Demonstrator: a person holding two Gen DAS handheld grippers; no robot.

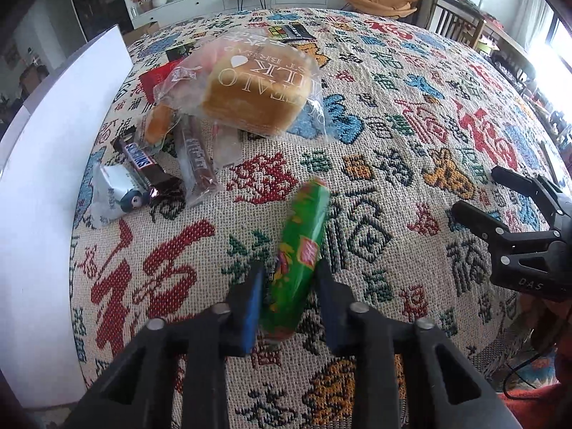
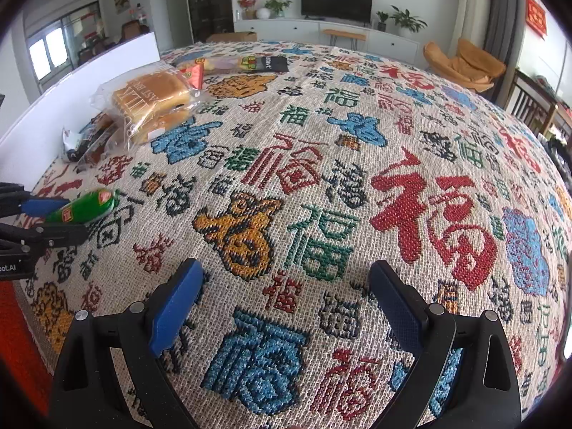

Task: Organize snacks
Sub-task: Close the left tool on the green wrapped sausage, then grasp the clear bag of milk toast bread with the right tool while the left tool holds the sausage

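green snack tube (image 1: 299, 261) was shiny, pointing to 12 o'clock | left gripper (image 1: 290, 287) squeezed it; right gripper (image 2: 286, 296) was wide open, holding nothing

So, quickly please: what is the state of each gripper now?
Left gripper: shut on the green snack tube.
Right gripper: open, holding nothing, above the patterned tablecloth.

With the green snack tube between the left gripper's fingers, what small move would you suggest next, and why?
Probably carry the green snack tube forward-left toward the snack pile beside the Snickers bar. The left gripper appears shut on it, while the right gripper is open over bare cloth.
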